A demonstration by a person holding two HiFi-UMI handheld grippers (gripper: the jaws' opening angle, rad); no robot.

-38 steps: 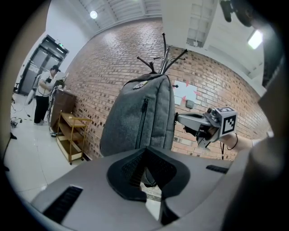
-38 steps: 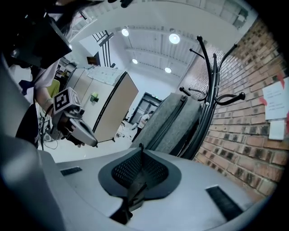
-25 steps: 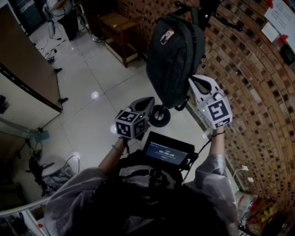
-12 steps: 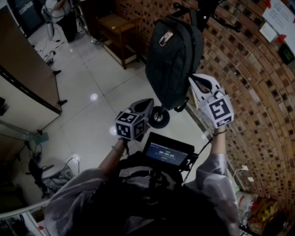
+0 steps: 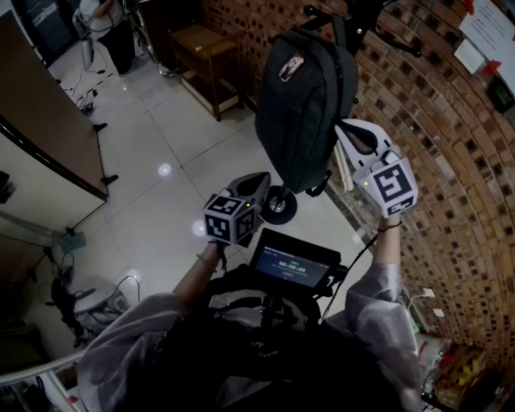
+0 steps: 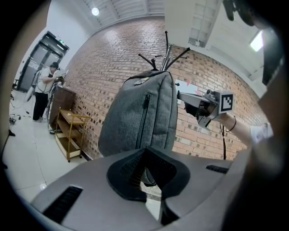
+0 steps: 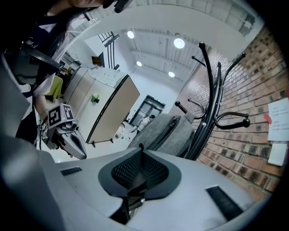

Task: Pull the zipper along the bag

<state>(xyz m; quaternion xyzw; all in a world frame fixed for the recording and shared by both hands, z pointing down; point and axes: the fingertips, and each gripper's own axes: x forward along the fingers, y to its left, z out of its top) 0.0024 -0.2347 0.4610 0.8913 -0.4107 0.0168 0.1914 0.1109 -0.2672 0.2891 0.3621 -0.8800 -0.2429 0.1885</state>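
Observation:
A dark grey backpack hangs from a black coat rack in front of a brick wall. In the left gripper view its front pocket zipper runs vertically down the bag. My left gripper is low and left of the bag's bottom, apart from it, jaws shut and empty. To the right of the bag's lower side, my right gripper is also shut, with nothing held. From the right gripper view the bag shows beyond the jaws.
The rack's round base sits on the glossy tiled floor. A wooden shelf cart stands by the brick wall. A screen hangs at my chest. A tall cabinet and a person are farther off.
My right gripper has risen a little and shifted slightly right beside the bag. The left gripper has barely moved.

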